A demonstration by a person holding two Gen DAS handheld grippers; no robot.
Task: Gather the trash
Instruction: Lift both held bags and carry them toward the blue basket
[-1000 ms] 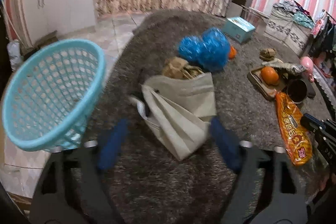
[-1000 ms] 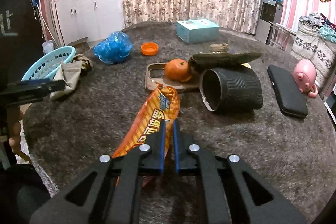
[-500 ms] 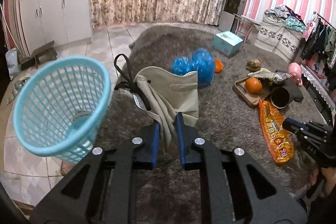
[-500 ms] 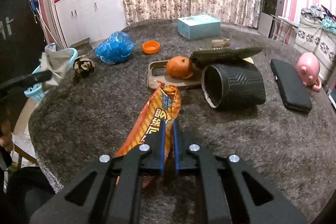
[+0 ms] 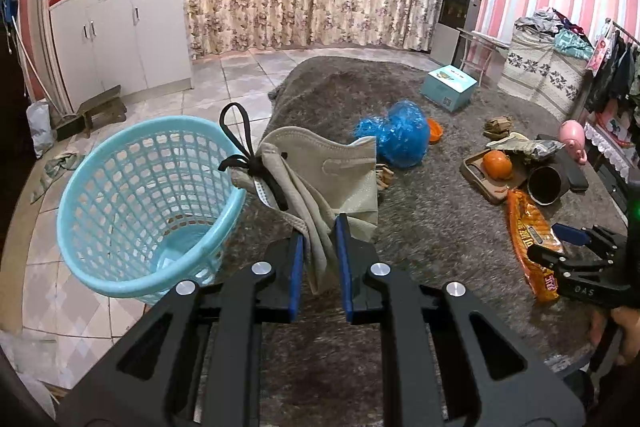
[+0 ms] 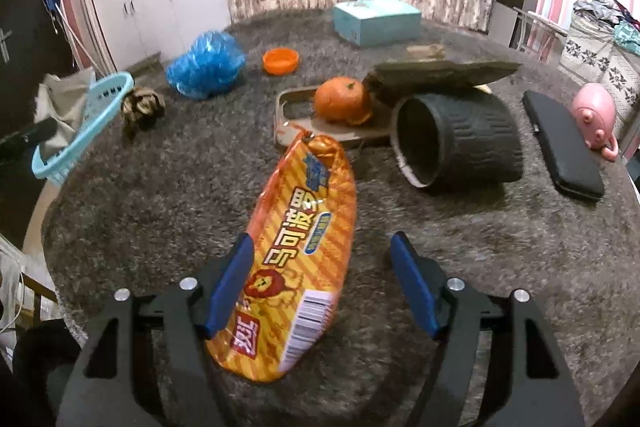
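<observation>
My left gripper (image 5: 319,245) is shut on a beige cloth bag (image 5: 332,175) with a black cord and holds it lifted beside the light blue basket (image 5: 140,203), which stands off the table's left edge. My right gripper (image 6: 320,275) is open, with its fingers on either side of the near end of an orange snack wrapper (image 6: 304,263) that lies flat on the grey fuzzy table cover (image 6: 160,195). In the left wrist view the wrapper (image 5: 528,235) and right gripper (image 5: 568,247) show at the right. The bag (image 6: 60,103) and basket (image 6: 84,131) show at the far left of the right wrist view.
On the table are a blue plastic bag (image 6: 206,65), a crumpled brown wad (image 6: 142,105), an orange dish (image 6: 281,60), an orange (image 6: 340,99) on a tray (image 6: 292,119), a black cup on its side (image 6: 456,143), a black case (image 6: 560,143), a pink pig (image 6: 594,117) and a teal box (image 6: 376,19).
The left gripper shut on the bag and lifted it off the table toward the basket. The right gripper opened and let go of the snack wrapper, which now lies flat.
</observation>
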